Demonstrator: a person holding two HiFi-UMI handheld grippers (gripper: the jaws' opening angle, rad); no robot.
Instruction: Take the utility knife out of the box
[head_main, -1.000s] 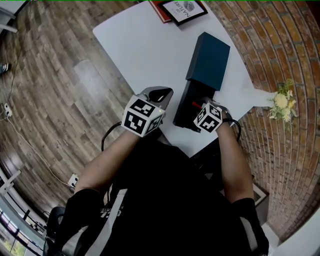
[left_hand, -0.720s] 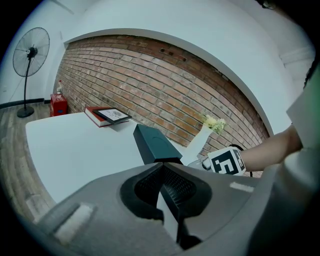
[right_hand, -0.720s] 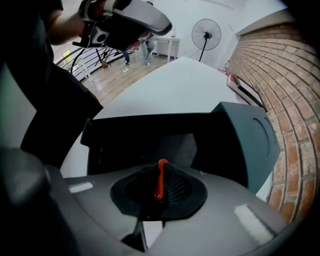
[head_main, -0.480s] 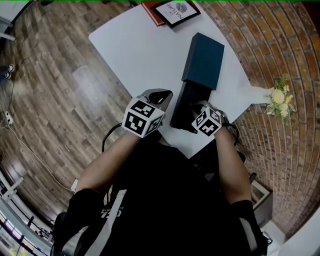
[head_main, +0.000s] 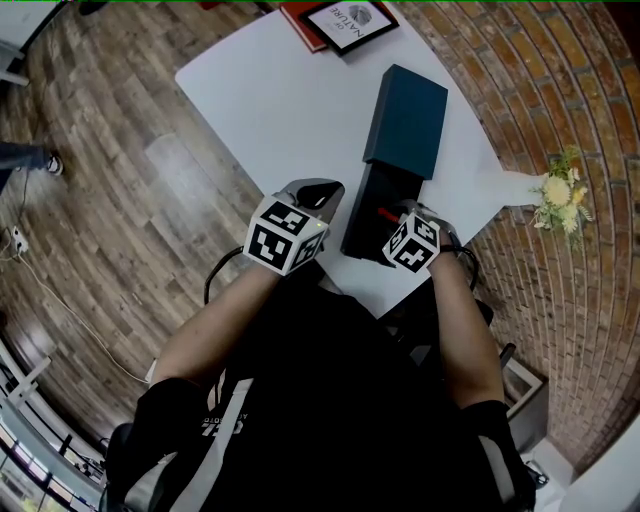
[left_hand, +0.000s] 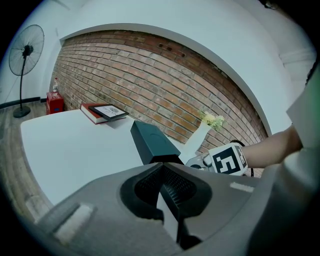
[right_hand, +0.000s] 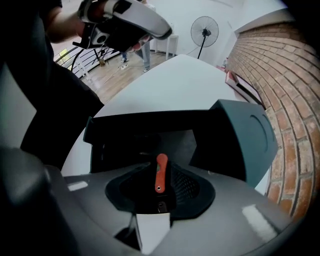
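The right claw (right_hand: 160, 192) points down into the open box (right_hand: 130, 122), its jaws just opened wide. The red knife (right_hand: 160, 172) lies between them, ungripped. The left claw (left_hand: 165, 187), beside it, is closed and empty.

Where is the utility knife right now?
The utility knife shows red in the head view, right of centre, in the open box. It lies between the jaws of the right gripper, which have just been opening.
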